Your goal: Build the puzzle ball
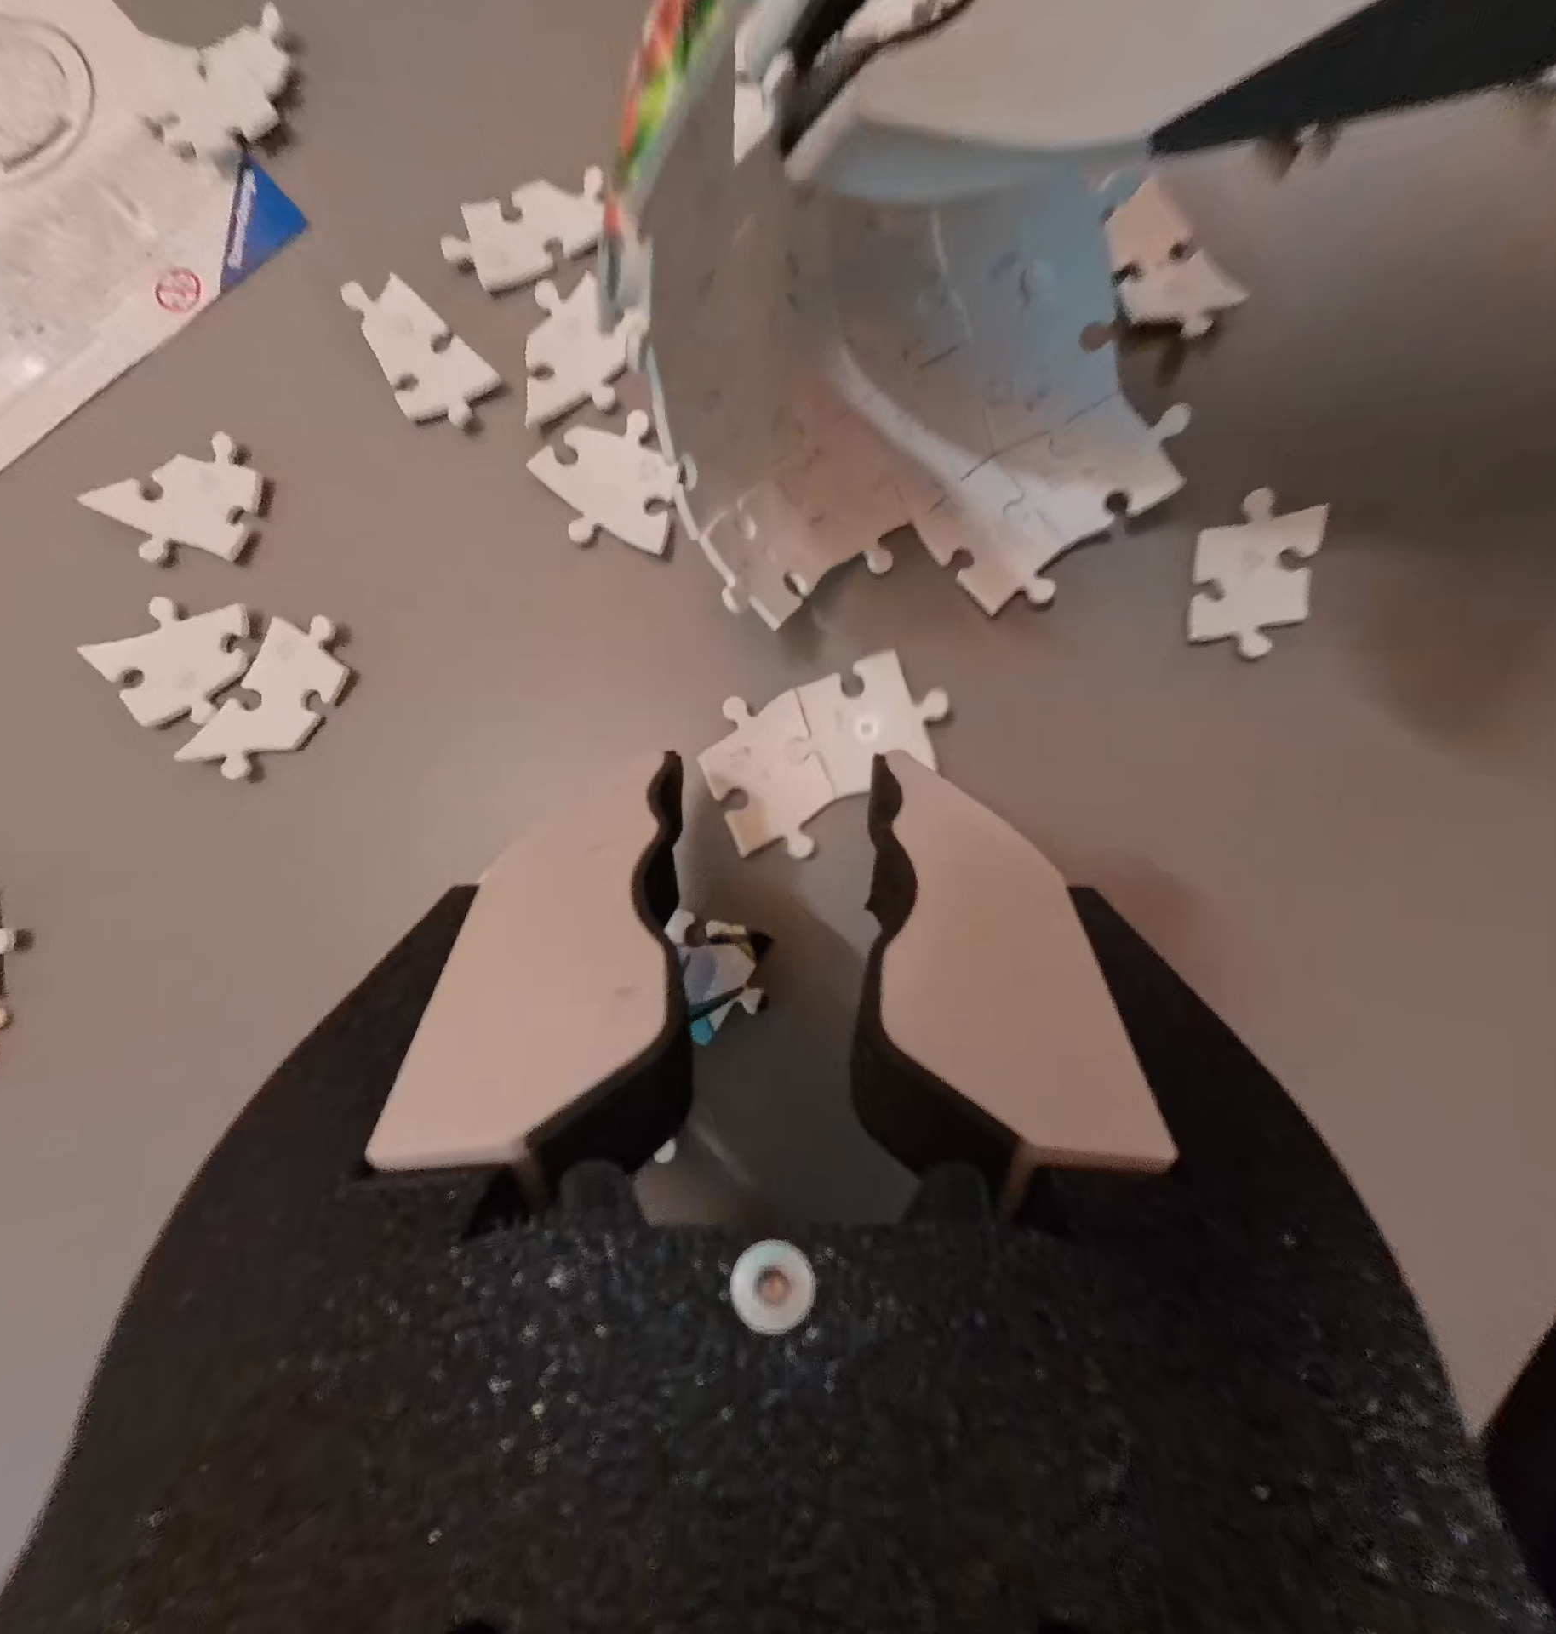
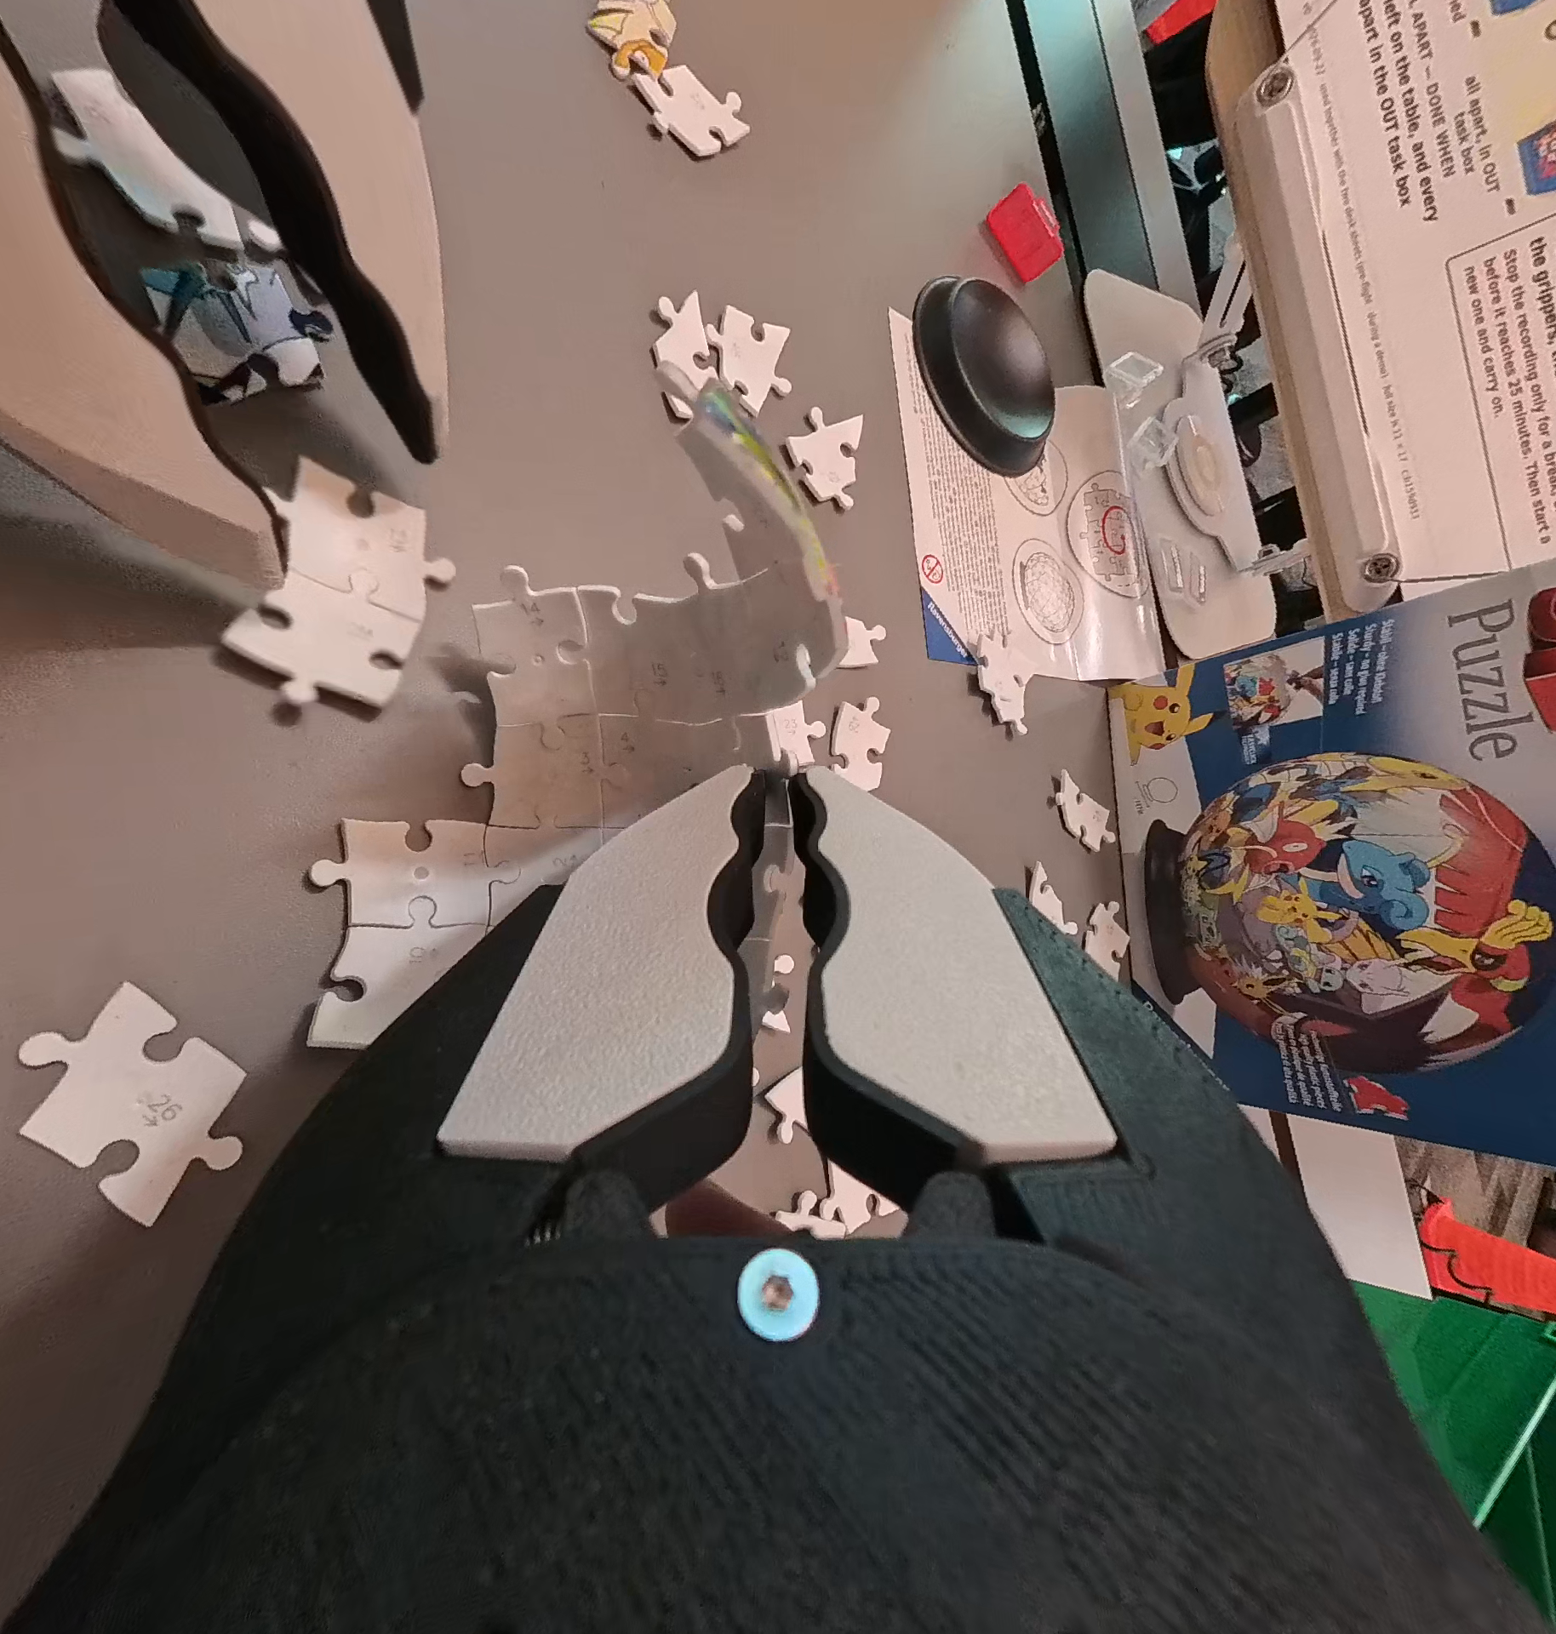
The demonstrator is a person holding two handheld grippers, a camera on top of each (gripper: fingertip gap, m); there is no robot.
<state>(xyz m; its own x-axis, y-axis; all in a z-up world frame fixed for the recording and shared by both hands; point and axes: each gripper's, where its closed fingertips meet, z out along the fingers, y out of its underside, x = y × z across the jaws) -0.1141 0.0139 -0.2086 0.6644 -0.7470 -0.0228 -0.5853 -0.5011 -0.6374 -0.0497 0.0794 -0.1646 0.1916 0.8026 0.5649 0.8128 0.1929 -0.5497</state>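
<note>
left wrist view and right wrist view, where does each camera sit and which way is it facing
Left wrist view: sits on the left hand-held gripper, looking down along its parted fingers at the grey table and a joined pair of pieces; no hand shows.
Right wrist view: sits on the right hand-held gripper, looking down at the curved assembled section it pinches; the puzzle box lies to the right.
Shared: the assembled section, the joined pair, the table, and each other's gripper.
</note>
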